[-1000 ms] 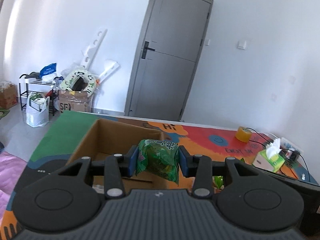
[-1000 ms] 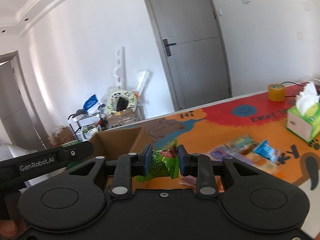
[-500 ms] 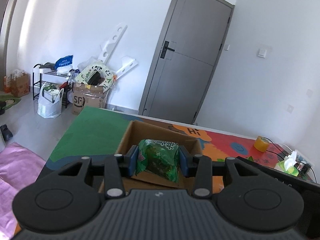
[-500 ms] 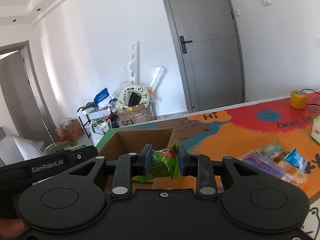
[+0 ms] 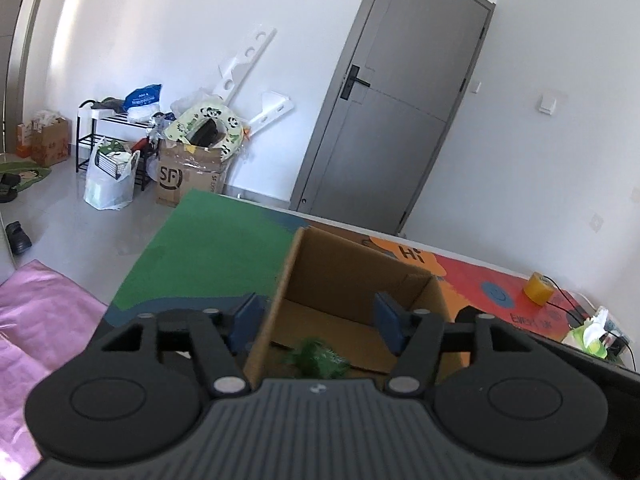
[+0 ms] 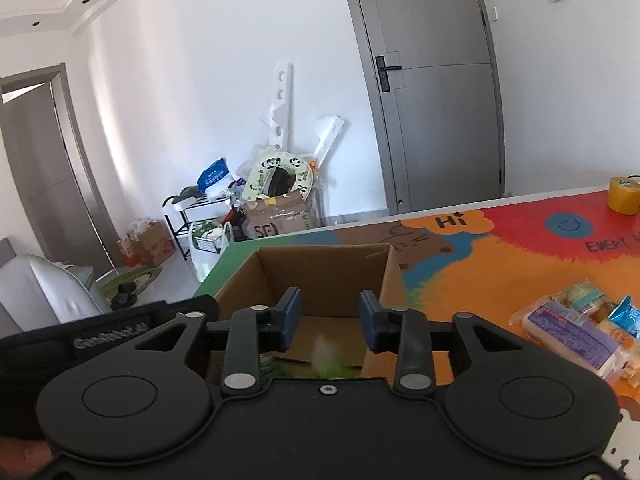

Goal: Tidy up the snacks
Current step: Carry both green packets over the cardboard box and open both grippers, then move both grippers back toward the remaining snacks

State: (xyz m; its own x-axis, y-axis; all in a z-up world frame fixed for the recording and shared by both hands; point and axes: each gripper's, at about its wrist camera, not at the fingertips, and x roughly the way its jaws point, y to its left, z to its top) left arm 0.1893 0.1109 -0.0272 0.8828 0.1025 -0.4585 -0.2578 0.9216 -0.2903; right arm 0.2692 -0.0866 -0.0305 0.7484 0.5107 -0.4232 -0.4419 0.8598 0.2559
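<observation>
1. Bright white walls and a gray door (image 5: 394,120) stand behind a colorful tabletop (image 5: 208,256).
2. On the left gripper (image 5: 316,322), the blue fingers (image 5: 246,318) have just been opening and now stand wide apart with nothing between them.
3. A blurry green snack bag (image 5: 318,362) sits low under those fingers, inside the cardboard box (image 5: 344,280), touching neither finger.
4. One left finger is outside the box's wall and the other is over the box.
5. On the right gripper (image 6: 326,322), the fingers (image 6: 291,316) have also just been opening and hold nothing.
6. A blurry light-green snack (image 6: 326,354) shows below them, over the inside of the same box (image 6: 324,280).
7. More green packets (image 6: 272,366) lie on the box floor.
8. A pile of snack packs (image 6: 580,332) lies on the tabletop to the right of the box, apart from it.
9. Far back on the tabletop stands a yellow tape roll (image 6: 623,195).
10. A tissue box (image 5: 588,334) sits near the far edge.
</observation>
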